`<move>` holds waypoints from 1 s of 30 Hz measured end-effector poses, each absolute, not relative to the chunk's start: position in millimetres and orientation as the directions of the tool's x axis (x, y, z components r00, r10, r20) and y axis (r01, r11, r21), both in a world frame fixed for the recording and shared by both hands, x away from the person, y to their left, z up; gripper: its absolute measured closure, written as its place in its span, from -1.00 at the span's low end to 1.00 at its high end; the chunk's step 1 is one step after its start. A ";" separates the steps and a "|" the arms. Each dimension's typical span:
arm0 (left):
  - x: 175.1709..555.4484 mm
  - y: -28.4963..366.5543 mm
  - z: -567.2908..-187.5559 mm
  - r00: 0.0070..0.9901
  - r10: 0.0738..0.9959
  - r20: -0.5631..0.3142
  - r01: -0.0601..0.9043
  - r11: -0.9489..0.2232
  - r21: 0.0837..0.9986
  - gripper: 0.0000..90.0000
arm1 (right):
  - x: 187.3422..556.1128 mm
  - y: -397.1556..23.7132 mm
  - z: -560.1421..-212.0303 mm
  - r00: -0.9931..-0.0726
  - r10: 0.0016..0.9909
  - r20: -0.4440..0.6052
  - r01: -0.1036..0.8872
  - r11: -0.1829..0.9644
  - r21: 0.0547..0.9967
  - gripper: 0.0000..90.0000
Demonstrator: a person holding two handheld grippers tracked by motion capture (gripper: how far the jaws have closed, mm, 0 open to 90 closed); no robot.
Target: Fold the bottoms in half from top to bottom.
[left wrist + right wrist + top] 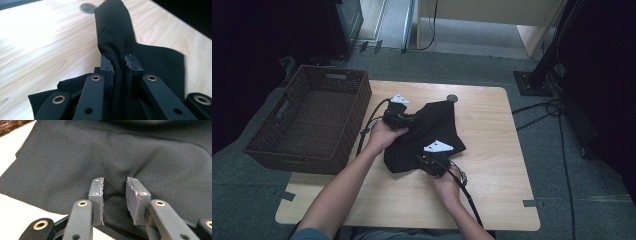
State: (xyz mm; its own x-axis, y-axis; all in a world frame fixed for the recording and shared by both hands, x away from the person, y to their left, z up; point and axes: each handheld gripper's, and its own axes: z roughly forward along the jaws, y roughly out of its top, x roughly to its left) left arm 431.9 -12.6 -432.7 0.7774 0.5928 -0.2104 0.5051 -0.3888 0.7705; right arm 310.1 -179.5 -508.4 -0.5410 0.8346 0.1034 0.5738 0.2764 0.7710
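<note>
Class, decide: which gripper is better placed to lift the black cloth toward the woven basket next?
Probably the left gripper: its jaws already pinch a fold of the black cloth, and it sits nearer the brown woven basket.

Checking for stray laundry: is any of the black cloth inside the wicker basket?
No, the black cloth lies on the wooden table, beside the wicker basket.
</note>
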 end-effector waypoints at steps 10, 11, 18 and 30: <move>389.4 -3.5 -441.1 0.809 0.537 -0.241 0.491 -0.390 0.779 0.76 | 322.0 -178.6 -512.7 -0.508 0.850 0.135 0.577 0.220 0.787 0.52; 387.1 -2.1 -444.3 0.806 0.537 -0.248 0.500 -0.395 0.771 0.76 | 322.7 -178.7 -513.1 -0.504 0.853 0.139 0.577 0.212 0.789 0.52; 376.1 0.2 -466.0 0.793 0.561 -0.237 0.514 -0.408 0.754 0.75 | 325.3 -178.0 -514.2 -0.499 0.854 0.149 0.575 0.197 0.794 0.52; 374.6 -6.1 -472.3 0.776 0.596 -0.206 0.520 -0.421 0.743 0.72 | 319.6 -201.7 -504.7 -0.503 0.853 0.140 0.588 0.219 0.778 0.54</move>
